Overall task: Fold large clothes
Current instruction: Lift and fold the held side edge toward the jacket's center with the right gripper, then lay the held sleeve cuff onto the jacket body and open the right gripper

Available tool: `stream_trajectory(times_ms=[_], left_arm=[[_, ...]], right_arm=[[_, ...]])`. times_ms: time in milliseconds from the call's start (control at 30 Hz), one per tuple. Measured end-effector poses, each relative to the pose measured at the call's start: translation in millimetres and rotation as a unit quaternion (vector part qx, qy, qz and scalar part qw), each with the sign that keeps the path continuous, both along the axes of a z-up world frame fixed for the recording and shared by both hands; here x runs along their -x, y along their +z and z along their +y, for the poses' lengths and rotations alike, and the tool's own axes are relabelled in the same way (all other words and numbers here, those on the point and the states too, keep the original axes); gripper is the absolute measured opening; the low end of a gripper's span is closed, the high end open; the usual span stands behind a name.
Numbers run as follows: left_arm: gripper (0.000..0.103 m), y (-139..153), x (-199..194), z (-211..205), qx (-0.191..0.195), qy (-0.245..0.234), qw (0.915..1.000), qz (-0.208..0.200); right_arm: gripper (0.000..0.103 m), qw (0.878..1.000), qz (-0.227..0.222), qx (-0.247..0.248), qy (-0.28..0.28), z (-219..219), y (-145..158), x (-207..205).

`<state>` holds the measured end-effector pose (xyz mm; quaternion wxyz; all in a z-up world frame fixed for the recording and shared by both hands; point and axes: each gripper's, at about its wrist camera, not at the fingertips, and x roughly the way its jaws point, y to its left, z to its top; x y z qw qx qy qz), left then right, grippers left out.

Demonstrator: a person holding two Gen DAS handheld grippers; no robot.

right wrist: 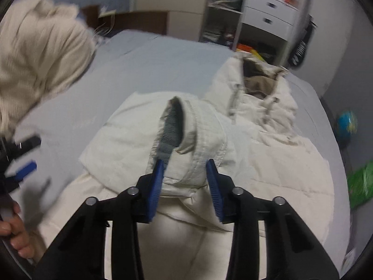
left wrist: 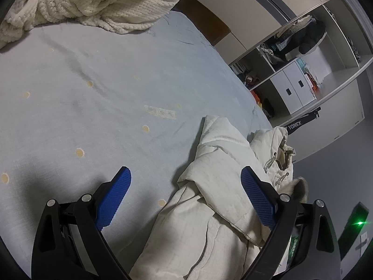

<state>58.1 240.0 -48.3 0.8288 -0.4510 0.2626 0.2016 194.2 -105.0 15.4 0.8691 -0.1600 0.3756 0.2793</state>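
Observation:
A cream padded hooded jacket point(right wrist: 268, 154) lies on the pale blue bed point(right wrist: 163, 65), its hood point(right wrist: 258, 81) toward the far side. My right gripper point(right wrist: 185, 163) is shut on the jacket's sleeve cuff point(right wrist: 186, 126), which has a grey fleece lining, and holds it over the jacket's body. My left gripper point(left wrist: 185, 175) is open and empty above the bed sheet point(left wrist: 93, 81), at the jacket's left edge point(left wrist: 216, 163). It also shows at the left edge of the right wrist view point(right wrist: 21, 170).
A cream knitted blanket point(left wrist: 105, 0) is heaped at the far side of the bed. An open wardrobe point(left wrist: 303, 58) with shelves, drawers and clothes stands beyond the bed. A black Yonex bag point(left wrist: 300, 121) leans there. A blue ball point(right wrist: 347, 123) and green bag point(right wrist: 361, 184) lie right.

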Motion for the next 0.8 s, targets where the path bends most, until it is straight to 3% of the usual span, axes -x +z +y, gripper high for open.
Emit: stream_trajectory(times_ms=[300, 467, 667, 800], left_arm=[[0.091, 1, -3, -3, -0.009, -0.007, 0.9999, 0.005], [0.091, 1, -4, -5, -0.015, -0.009, 0.9998, 0.008], [0.091, 2, -6, -8, -0.023, -0.013, 0.9996, 0.013], [0.091, 2, -8, -10, -0.029, -0.016, 0.9993, 0.017]], right_arm=[[0.033, 0.987, 0.049, -0.089, -0.127, -105, 13, -52], [0.033, 0.965, 0.100, -0.135, -0.202, -170, -7, -78], [0.033, 0.945, 0.133, -0.172, -0.246, -221, -27, -86], [0.046, 0.922, 0.168, -0.225, -0.265, -251, -41, -87]])
